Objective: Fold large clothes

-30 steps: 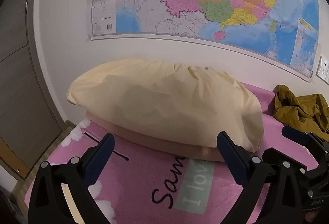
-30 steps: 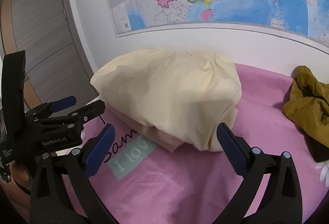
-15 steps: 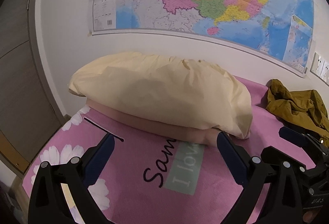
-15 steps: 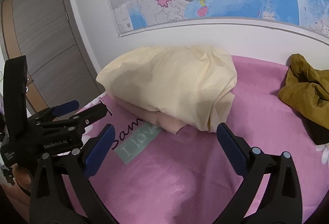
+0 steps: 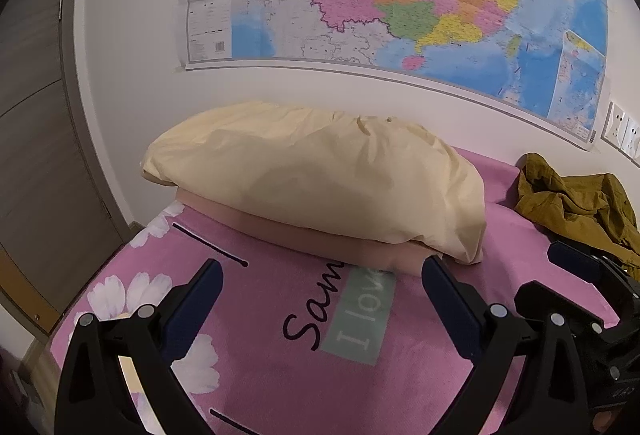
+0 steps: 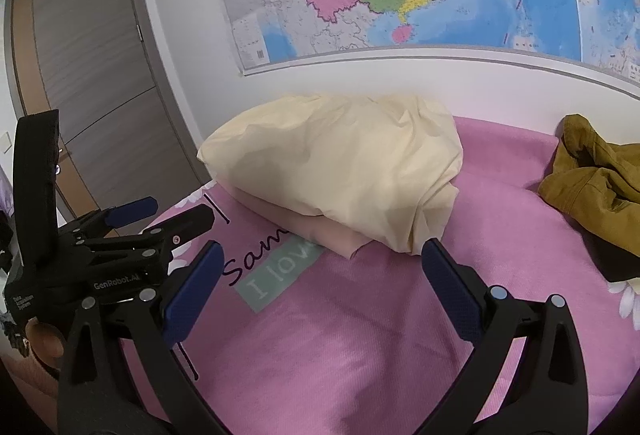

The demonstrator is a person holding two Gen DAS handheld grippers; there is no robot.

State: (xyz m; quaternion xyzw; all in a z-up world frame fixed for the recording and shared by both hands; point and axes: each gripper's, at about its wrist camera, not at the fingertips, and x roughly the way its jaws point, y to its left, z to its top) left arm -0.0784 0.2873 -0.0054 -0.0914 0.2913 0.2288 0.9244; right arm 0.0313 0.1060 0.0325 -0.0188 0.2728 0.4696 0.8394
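Mustard garment [image 6: 596,179] cut off rightward

1. The jacket [image 5: 576,203], olive-brown, lies crumpled in a loose heap on the pink sheet [image 5: 280,375].
2. It sits ahead and to the right of both tools, near the wall, well apart from them.
3. It is unfolded, with bunched creases.

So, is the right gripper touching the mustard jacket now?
Apart. The right wrist view shows bare pink bedsheet between the open right gripper and the crumpled mustard jacket lying farther right.
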